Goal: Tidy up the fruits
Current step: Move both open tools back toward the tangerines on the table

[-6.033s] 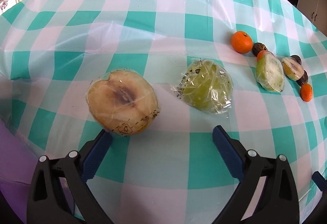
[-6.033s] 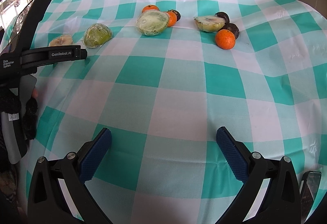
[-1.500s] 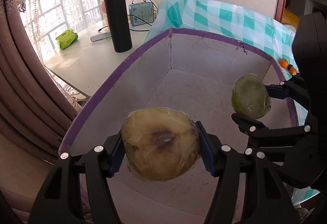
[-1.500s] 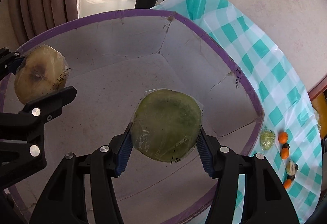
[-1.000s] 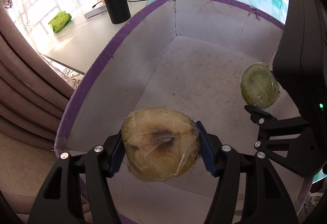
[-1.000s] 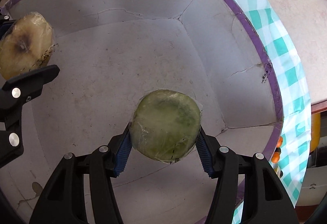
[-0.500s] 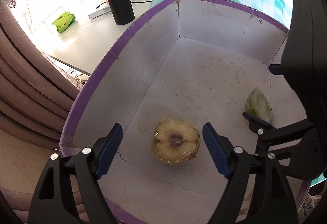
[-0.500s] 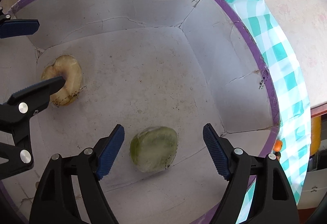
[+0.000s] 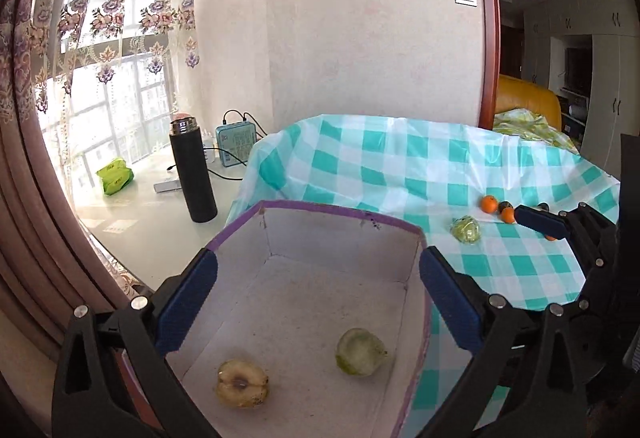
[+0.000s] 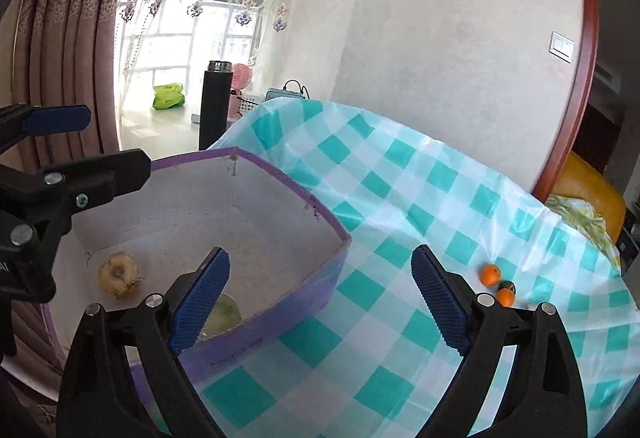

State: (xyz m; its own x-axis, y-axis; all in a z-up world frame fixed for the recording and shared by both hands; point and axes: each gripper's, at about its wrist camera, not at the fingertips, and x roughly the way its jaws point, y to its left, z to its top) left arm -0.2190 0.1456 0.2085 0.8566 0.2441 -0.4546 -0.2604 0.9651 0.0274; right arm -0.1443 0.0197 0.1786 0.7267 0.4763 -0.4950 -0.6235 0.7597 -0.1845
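Note:
A purple-rimmed cardboard box [image 9: 320, 207] holds a wrapped brownish fruit half [image 9: 241, 389] and a wrapped green fruit half [image 9: 361, 351]; both also show in the right wrist view, brown [image 10: 118, 275] and green [image 10: 224, 313]. My left gripper [image 9: 318, 306] is open and empty above the box. My right gripper [image 10: 320, 302] is open and empty over the box's right wall [image 10: 280, 314]. On the checked tablecloth [image 9: 400, 166] lie a wrapped green fruit [image 9: 465, 229], oranges [image 9: 489, 204] and a dark fruit [image 9: 505, 205]. Oranges [image 10: 490, 274] show in the right view too.
A black flask [image 9: 193, 176], a teal device with cables [image 9: 236, 144] and a green packet [image 9: 115, 175] stand on a white sill beside the box. Curtains [image 9: 24, 198] hang at the left. A yellow seat [image 9: 528, 96] stands beyond the table.
Both grippers opened and dropped the brown and green fruit halves into the box, then lifted and tilted up toward the table.

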